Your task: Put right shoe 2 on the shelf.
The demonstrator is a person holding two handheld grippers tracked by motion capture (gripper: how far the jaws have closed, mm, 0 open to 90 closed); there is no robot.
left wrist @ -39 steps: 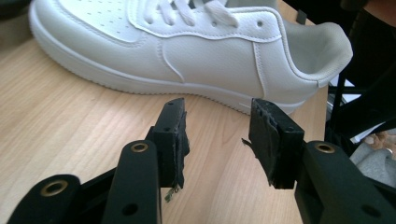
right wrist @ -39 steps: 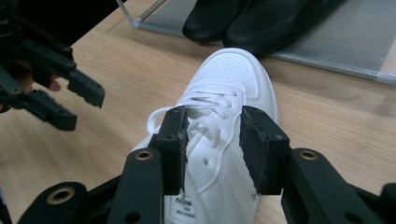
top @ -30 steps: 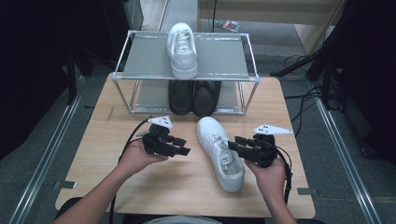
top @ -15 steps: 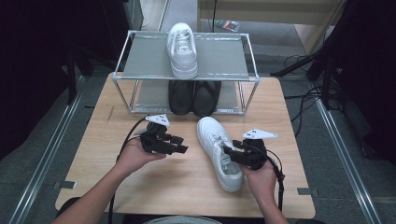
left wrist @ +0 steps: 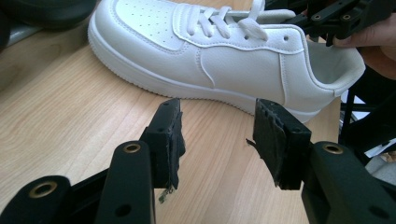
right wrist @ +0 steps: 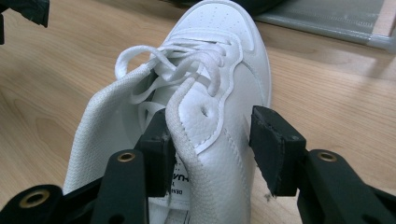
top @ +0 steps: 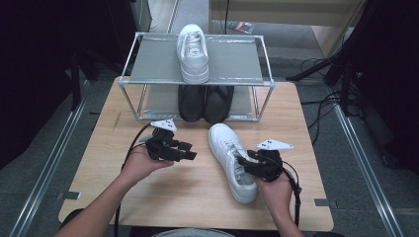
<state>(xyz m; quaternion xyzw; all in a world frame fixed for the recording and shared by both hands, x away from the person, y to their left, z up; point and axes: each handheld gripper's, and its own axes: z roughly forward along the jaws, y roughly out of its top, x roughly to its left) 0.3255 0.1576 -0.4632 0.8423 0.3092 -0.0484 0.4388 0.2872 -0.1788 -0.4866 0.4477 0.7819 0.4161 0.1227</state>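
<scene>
On the wooden table [top: 163, 197], just in front of the two-tier metal rack [top: 148, 81], a white sneaker [top: 231, 158] lies upright on its sole, toe toward the rack, heel toward the person. Its mate [top: 193, 53] sits on the rack's top shelf; a pair of black shoes [top: 205, 102] stands on the lower one. The work looks like shelving the second white sneaker beside the first.

Right gripper [top: 249, 165] — at the sneaker's collar. Its jaws straddle the side wall of the shoe, one inside the opening, one outside. They have just been opening and now stand wide: the inner one lies against the padded collar edge, the outer one clear of the leather, so no pinch yet. Straddling the collar makes sense — a thin, firm wall to clamp for lifting.

Left gripper [top: 185, 154] — hovers over bare table to the sneaker's left, jaws apart and holding nothing, pointed at the shoe's flank. Likely waiting to steady it.

The right gripper view shows the gap at the outer jaw and the laces [right wrist: 187, 60] spilling loose, which the high view is too coarse to give. The left gripper view gives the sneaker's side profile and the right gripper at the heel end. Only the high view places rack, shelves and both hands together.
</scene>
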